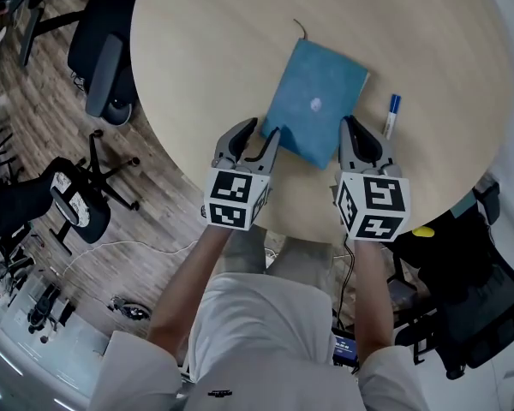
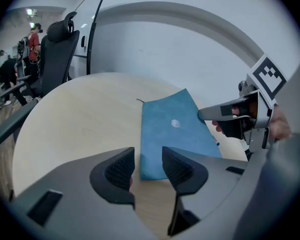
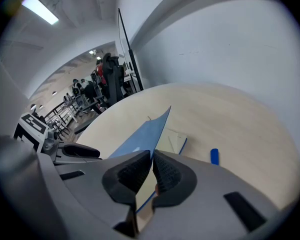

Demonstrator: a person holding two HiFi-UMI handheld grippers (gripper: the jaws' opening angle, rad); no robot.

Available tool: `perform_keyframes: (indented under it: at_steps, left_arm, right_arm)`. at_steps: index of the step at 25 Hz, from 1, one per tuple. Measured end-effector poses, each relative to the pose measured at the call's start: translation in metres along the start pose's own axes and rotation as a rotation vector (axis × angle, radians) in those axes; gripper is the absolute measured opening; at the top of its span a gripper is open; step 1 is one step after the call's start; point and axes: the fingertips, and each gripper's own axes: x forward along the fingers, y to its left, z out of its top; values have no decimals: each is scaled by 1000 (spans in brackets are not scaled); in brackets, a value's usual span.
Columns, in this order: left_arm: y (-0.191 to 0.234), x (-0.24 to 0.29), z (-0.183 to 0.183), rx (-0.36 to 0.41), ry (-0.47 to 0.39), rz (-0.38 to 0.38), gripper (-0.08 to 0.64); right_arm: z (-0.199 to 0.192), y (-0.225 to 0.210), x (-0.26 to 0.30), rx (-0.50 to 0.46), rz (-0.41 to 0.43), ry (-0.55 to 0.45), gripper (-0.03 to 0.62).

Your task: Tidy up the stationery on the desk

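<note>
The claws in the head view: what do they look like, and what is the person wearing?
The left claw and right claw are grey moulded plastic with dark ribbed pads. Each carries a white cube printed with black square markers. The person wears a white short-sleeved top.

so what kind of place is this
Probably an open-plan office: swivel office chairs stand around a round wooden table, a blue notebook and a pen lie on it, and people show at workstations in the background.

Colours: notebook [image 1: 313,101] blue, one pale spot; pen [image 1: 392,115] blue and white; table [image 1: 214,41] pale wood grain; left gripper [image 1: 263,128] and right gripper [image 1: 351,125] grey, cubes black-and-white squares.
</note>
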Motion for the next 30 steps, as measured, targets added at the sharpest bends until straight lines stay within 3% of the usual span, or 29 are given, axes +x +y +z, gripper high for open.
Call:
perform_keyframes:
  at_steps: [7,11,14,16,17,23,30]
  left_arm:
    - [-16,3,-4,14,11,-50,166]
    - [-24,7,-8,18,25,-66,166]
    - [-27,9,-12,18,36,-75,166]
    - [-28,12,-13,18,45,-80,166]
    - [-29,13,-14,18,48,-82,166]
    - [-32,21,-22,5,77,-91,166]
    - [-39,19,-32,-8,98,-110,173]
  right_arm:
    - [-18,-27,1,-145,-94,78,46]
    - [-21,-33,3,-87,-97,68,48]
    - [-28,-36,7,50,-71,50,53]
    - [-35,-39,11,147,-46,49,172]
    - [-38,-42,12,169,-47,48,181]
    - [-52,-35,22,220,25,88,181]
    - [-54,-22,30,183,38,98,186]
